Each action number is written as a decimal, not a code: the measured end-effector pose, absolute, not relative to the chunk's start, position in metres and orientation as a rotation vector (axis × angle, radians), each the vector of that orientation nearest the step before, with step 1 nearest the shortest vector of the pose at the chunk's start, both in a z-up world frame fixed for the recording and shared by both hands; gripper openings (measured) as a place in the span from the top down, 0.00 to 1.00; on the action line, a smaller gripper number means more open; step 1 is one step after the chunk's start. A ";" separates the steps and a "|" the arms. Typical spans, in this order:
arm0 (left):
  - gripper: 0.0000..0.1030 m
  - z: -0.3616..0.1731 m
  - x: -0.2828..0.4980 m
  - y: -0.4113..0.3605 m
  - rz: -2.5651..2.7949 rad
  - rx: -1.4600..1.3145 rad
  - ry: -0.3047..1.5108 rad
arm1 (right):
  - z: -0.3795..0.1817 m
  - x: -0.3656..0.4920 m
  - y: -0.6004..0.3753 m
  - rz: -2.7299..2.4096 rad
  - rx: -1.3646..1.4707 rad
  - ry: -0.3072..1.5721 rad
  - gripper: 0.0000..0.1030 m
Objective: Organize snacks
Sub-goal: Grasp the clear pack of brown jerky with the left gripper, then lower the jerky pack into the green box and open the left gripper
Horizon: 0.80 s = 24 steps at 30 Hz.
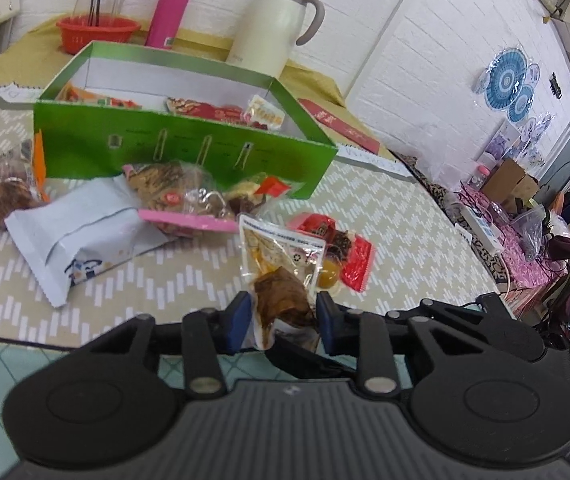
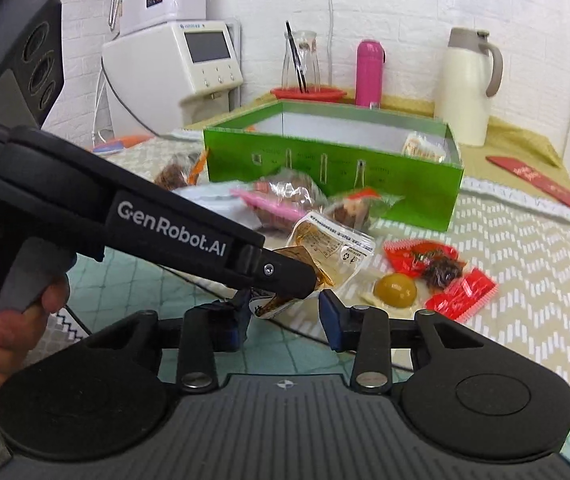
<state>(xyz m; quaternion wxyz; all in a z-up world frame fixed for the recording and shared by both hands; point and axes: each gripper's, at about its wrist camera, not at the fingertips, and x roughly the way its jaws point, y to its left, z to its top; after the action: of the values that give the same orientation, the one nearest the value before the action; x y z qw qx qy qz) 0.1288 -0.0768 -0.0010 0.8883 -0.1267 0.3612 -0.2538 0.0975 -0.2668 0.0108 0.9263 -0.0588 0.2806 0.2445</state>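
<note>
The left gripper (image 1: 284, 322) tilts downward at the worktop's (image 1: 397, 216) near edge, clamped on a clear snack pouch (image 1: 281, 264). The right gripper (image 2: 285, 316) hovers beside it, jaws apart, gripping nothing. Loose snack packets (image 1: 85, 232) lie between them and the green box (image 1: 189, 148).

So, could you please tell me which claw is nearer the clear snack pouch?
Left. The left claw is shut on the clear snack pouch at its near end; the right claw stands open just beneath, jaws either side of one corner, not pressing.
</note>
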 end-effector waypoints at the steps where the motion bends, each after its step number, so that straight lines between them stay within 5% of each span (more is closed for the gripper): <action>1: 0.73 0.005 0.127 -0.076 -0.530 -0.263 0.732 | 0.016 0.096 -0.267 0.503 -0.122 0.559 0.36; 13: 0.73 0.057 0.166 -0.063 -0.535 -0.297 0.597 | 0.058 0.133 -0.261 0.496 -0.133 0.401 0.36; 24: 0.73 0.049 0.250 -0.064 -0.496 -0.350 0.632 | 0.050 0.212 -0.261 0.473 -0.028 0.438 0.36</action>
<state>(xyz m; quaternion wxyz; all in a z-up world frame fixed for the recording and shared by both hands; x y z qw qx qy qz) 0.2502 -0.0641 0.0487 0.9056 -0.1694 0.3060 -0.2400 0.2116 -0.2606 0.0498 0.9484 -0.0137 0.2153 0.2324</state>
